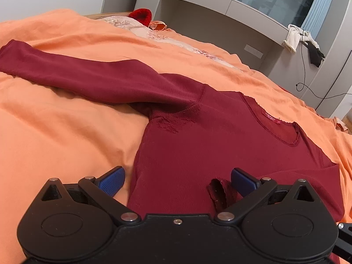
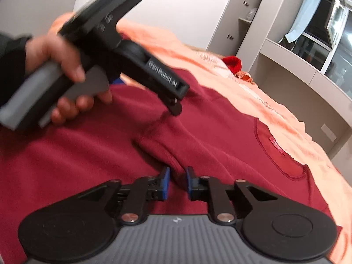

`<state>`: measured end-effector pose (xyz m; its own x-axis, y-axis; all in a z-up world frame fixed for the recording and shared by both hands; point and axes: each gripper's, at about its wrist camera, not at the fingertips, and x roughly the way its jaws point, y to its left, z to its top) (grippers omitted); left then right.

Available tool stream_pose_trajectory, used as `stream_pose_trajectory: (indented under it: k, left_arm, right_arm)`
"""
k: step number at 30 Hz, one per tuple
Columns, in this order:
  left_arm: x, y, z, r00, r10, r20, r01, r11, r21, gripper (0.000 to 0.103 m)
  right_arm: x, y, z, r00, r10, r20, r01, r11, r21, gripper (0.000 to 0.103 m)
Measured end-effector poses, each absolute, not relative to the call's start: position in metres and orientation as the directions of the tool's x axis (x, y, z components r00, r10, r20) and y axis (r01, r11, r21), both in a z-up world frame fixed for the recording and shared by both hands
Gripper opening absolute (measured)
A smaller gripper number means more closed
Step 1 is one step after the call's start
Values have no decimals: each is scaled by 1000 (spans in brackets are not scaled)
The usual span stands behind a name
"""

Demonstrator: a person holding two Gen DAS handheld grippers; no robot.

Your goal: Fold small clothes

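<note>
A dark red long-sleeved top (image 1: pixel 198 145) lies flat on an orange bedsheet (image 1: pixel 55 136), neckline to the right, one sleeve (image 1: pixel 72 74) stretched out to the left. My left gripper (image 1: pixel 177 180) is open just above the top's body, a small cuff end (image 1: pixel 217 195) beside its right finger. In the right wrist view the top (image 2: pixel 220 136) fills the middle. My right gripper (image 2: pixel 177 181) has its jaws close on a folded sleeve ridge (image 2: pixel 167 151). The left gripper (image 2: pixel 176 107), hand-held, hovers over the top.
A red knitted item (image 1: pixel 142 15) and pale patterned cloth (image 1: pixel 151 35) lie at the far side of the bed. Grey cabinets (image 1: pixel 220 30) with hanging socks (image 1: pixel 292 37) and a cable stand behind. The bed edge runs along the right.
</note>
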<state>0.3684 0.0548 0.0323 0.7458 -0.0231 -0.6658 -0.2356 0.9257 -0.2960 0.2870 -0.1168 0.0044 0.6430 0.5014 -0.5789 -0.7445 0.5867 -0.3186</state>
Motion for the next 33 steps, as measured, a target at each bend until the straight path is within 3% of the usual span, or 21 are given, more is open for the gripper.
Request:
stream_pose_trajectory:
  k: [1, 3, 4, 5, 9, 12, 14, 15, 20, 24, 33]
  left_arm:
    - [368, 55, 33, 746, -25, -665, -237, 923, -302, 102]
    - [368, 56, 33, 747, -29, -664, -241, 919, -311, 102]
    - [368, 57, 33, 747, -29, -664, -243, 918, -313, 102]
    - [368, 57, 33, 747, -29, -665, -244, 917, -314, 102]
    - [368, 54, 34, 744, -29, -668, -240, 921, -308, 102]
    - [367, 49, 34, 742, -43, -669, -215, 930, -298, 102]
    - [365, 43, 34, 739, -50, -672, -191, 941, -280, 102]
    - [365, 40, 34, 737, -49, -674, -179, 948, -264, 102]
    - [363, 25, 28, 729, -2, -685, -144, 977, -157, 102]
    - [357, 22, 26, 738, 10, -675, -125, 985, -122, 102]
    - [341, 17, 25, 748, 5, -664, -74, 994, -76, 102]
  right_arm:
    - [287, -114, 5, 647, 509, -567, -743, 587, -322, 47]
    - [295, -109, 5, 634, 531, -563, -758, 570, -316, 46]
    - [300, -107, 2, 619, 532, -578, -769, 561, -307, 37]
    - [299, -104, 1, 601, 532, -596, -781, 549, -297, 15]
    - [288, -111, -1, 574, 540, -615, -800, 530, -280, 13]
    - [277, -140, 5, 610, 534, -585, -763, 595, -253, 23]
    - [270, -164, 9, 665, 493, -561, -710, 652, -268, 45]
    - [267, -179, 9, 704, 455, -545, -667, 689, -285, 50]
    - [268, -249, 8, 861, 168, -481, -365, 862, -351, 63]
    - [280, -287, -12, 874, -50, -483, -189, 881, -433, 65]
    - [303, -297, -42, 891, -60, -450, -206, 830, -519, 65]
